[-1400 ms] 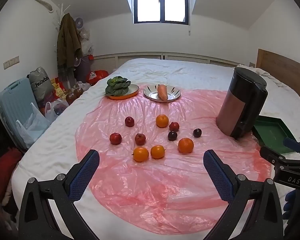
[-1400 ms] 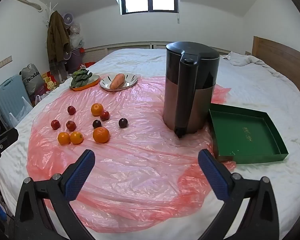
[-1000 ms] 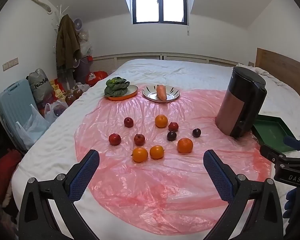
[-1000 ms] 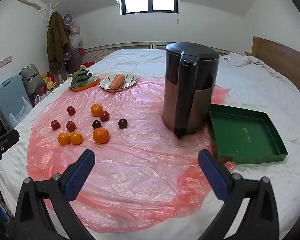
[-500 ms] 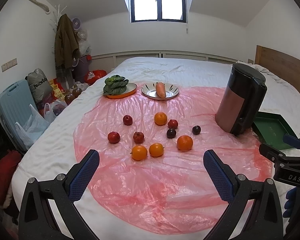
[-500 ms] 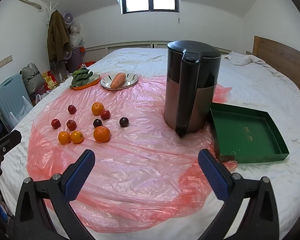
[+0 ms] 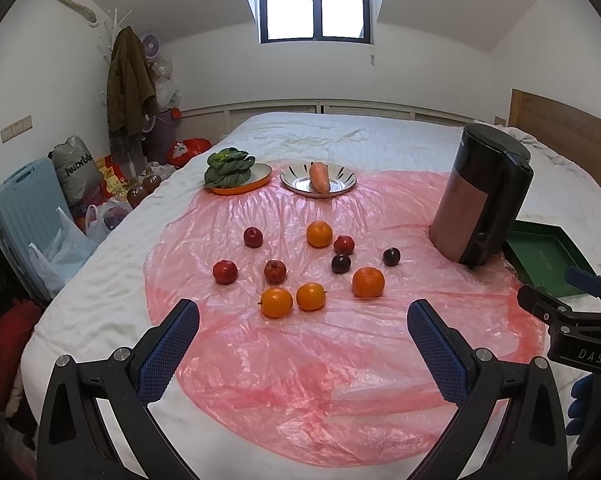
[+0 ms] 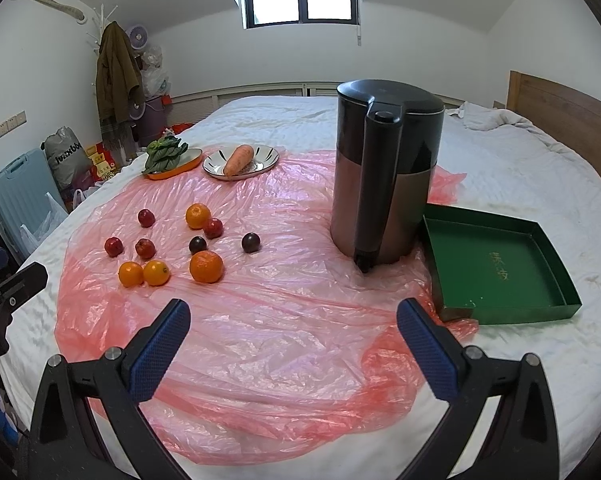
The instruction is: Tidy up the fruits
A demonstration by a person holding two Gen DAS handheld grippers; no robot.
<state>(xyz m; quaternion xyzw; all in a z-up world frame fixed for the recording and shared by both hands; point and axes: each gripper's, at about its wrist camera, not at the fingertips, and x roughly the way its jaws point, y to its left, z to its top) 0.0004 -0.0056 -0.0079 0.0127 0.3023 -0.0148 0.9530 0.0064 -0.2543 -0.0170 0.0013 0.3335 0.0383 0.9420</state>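
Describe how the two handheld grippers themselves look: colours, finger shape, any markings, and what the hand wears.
Both the left gripper and the right gripper have black angular frames with silver screws and two fingers padded in dimpled blue rubber. The left wrist view shows white "DAS" lettering on the right gripper's black body, with something blue beneath it, perhaps a glove.

Left gripper (image 7: 303,322) jaws wide, empty, above the pink plastic sheet (image 7: 340,360) on the bed (image 7: 340,136). Oranges (image 7: 276,302), red apples (image 7: 225,272) and dark plums (image 7: 341,263) scattered at 12 o'clock. Kettle (image 7: 482,200) at 2 o'clock, green tray (image 7: 548,256) just beside it. Right gripper (image 7: 572,312) at 3 o'clock, state unclear.
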